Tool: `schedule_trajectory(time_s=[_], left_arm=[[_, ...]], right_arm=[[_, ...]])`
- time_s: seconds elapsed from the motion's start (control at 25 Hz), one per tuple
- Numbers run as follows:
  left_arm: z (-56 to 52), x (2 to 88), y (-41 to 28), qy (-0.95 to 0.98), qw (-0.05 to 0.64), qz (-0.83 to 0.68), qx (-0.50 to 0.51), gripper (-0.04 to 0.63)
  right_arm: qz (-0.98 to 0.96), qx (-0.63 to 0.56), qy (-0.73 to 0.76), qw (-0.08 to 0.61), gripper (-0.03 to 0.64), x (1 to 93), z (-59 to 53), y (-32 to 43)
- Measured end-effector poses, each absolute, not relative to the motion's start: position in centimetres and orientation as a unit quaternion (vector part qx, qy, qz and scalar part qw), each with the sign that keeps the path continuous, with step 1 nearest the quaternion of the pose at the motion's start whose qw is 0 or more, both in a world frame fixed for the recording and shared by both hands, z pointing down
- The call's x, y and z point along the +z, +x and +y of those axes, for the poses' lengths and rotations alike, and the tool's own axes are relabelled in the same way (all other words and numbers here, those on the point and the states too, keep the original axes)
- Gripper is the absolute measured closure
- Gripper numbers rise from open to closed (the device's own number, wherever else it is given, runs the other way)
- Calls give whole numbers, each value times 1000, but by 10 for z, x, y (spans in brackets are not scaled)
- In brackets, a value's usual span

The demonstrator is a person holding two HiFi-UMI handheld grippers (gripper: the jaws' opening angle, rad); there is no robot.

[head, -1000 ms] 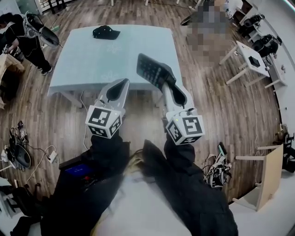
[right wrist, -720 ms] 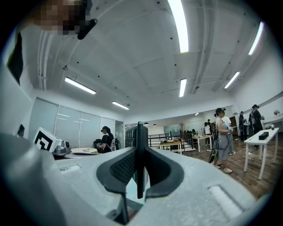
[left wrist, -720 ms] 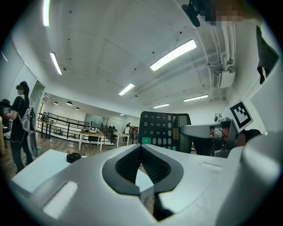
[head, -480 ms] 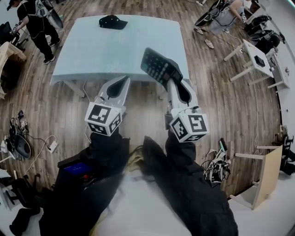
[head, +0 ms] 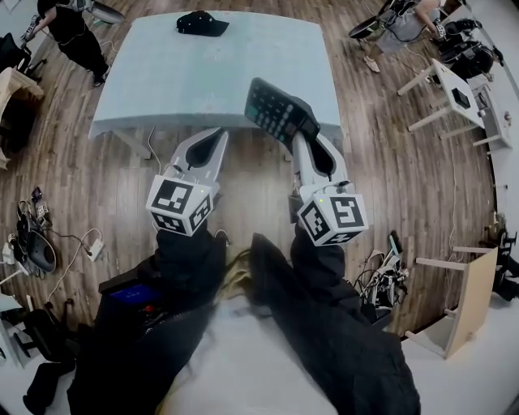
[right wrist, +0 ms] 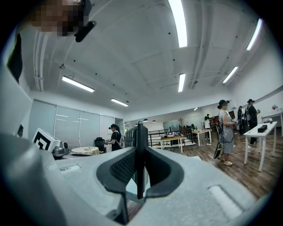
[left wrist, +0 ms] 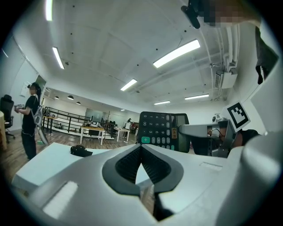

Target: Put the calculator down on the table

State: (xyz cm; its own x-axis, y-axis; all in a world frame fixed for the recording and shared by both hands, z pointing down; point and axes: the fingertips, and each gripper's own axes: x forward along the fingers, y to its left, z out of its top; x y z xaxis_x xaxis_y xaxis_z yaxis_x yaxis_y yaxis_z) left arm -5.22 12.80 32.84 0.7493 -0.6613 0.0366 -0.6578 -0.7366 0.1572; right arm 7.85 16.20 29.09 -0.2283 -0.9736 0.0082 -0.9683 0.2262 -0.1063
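Observation:
My right gripper (head: 302, 134) is shut on a black calculator (head: 278, 111), which tilts above the near right edge of the light blue table (head: 203, 77). The right gripper view shows the calculator (right wrist: 139, 132) edge-on, clamped between the dark pads of that gripper (right wrist: 140, 151). My left gripper (head: 219, 133) hangs beside it to the left, just short of the table's near edge, its tips together with nothing in them. In the left gripper view, that gripper (left wrist: 141, 147) points level, with the calculator's (left wrist: 160, 129) keys to the right and the table (left wrist: 44, 160) below.
A black cap (head: 201, 23) lies at the table's far edge, also visible as the cap (left wrist: 81, 150) from the left gripper. A person (head: 71, 28) stands far left, another person (head: 401, 20) far right. White side tables (head: 456, 91) stand right; cables (head: 32, 243) litter the floor.
Both grippers have come forward toward the table and a little lower. The calculator now overlaps the table's near edge. The grip on it is unchanged.

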Motion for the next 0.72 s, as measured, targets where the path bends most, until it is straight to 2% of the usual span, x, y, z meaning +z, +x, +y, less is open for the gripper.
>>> schedule_trajectory(time_s=[0.72], left_arm=[[127, 350, -72, 927, 107, -359, -4, 598]], right_arm=[[782, -68, -617, 47, 568, 304, 160, 67]])
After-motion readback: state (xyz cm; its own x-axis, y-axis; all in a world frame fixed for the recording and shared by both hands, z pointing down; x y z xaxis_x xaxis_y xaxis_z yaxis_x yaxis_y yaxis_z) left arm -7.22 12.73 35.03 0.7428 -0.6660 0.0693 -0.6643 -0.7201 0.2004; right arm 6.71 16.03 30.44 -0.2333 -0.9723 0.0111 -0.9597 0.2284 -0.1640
